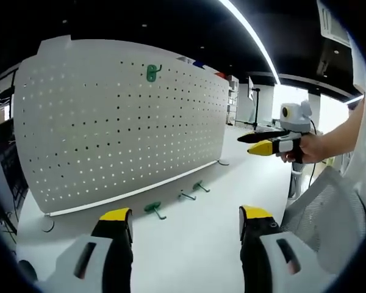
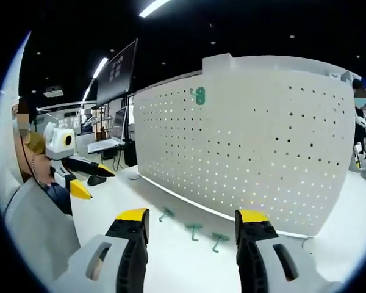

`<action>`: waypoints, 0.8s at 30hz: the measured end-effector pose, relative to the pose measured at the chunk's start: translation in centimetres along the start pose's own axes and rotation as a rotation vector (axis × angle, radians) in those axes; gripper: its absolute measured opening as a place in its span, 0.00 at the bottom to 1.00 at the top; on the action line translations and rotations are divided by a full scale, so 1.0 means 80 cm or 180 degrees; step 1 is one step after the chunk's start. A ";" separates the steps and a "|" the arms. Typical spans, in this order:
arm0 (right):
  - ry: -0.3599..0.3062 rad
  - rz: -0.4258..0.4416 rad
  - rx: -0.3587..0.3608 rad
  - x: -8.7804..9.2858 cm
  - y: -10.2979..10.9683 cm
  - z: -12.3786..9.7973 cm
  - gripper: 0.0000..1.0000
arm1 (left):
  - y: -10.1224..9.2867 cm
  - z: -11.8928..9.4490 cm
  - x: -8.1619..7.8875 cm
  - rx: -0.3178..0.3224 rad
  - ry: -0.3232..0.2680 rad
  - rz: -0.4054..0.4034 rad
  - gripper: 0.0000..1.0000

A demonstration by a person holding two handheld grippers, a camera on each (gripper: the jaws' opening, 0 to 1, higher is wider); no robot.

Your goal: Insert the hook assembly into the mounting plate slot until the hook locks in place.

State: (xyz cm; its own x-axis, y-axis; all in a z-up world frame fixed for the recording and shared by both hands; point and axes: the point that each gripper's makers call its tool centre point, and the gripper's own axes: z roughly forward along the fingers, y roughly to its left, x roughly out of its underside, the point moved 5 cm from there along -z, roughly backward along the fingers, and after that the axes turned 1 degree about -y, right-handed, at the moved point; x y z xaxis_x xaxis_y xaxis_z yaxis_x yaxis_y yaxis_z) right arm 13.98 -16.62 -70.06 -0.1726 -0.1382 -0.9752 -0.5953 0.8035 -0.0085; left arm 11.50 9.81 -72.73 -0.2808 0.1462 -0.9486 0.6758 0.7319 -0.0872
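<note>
A perforated board (image 1: 125, 122) is stood upright on the table (image 1: 195, 244). One hook (image 1: 152, 72) is hung near the board's top edge. Three more hooks (image 1: 154, 209) (image 1: 186, 196) (image 1: 200, 186) are laid in a row on the table just before the board's foot. In the right gripper view, the same row (image 2: 194, 229) is seen between the board (image 2: 256, 140) and the camera.

A: What colours are you looking at on the board?
B: Your pegboard (image 1: 122, 122) is white, dotted with rows of dark holes; the mounted hook (image 1: 152, 72), upper centre of frame, is green.
A: And lower down?
B: Three green hooks (image 1: 154, 210) lie on your white worktop (image 1: 195, 244). Each hand-held gripper (image 1: 186, 221) (image 2: 192, 223) is black, yellow-tipped.
</note>
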 end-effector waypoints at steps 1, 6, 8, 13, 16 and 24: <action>0.0016 0.0017 0.0002 0.002 0.000 -0.001 0.56 | 0.000 0.000 0.000 0.0003 0.0002 -0.0003 0.73; 0.0116 0.0004 -0.0018 0.011 0.000 -0.009 0.56 | -0.001 -0.001 0.001 0.0001 0.0015 -0.0007 0.73; 0.0144 0.0019 -0.0015 0.014 -0.003 -0.013 0.56 | 0.000 -0.002 0.003 0.0000 0.0026 -0.0030 0.73; 0.0231 0.0046 -0.0021 0.024 -0.004 -0.020 0.57 | 0.002 -0.004 0.006 -0.0015 0.0051 -0.0037 0.74; 0.0274 0.0049 0.0016 0.029 -0.007 -0.025 0.57 | 0.003 -0.006 0.008 -0.0025 0.0073 -0.0042 0.74; 0.0403 0.0152 0.0031 0.045 -0.010 -0.038 0.60 | 0.005 -0.013 0.014 -0.0022 0.0140 -0.0030 0.75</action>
State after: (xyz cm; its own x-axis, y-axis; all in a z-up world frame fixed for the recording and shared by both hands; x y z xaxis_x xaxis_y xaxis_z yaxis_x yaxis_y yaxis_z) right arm 11.41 -19.51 -72.88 -0.2986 -0.1710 -0.9389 -0.5764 0.8164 0.0346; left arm 10.78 10.98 -73.53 -0.3168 0.1684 -0.9334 0.6684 0.7379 -0.0937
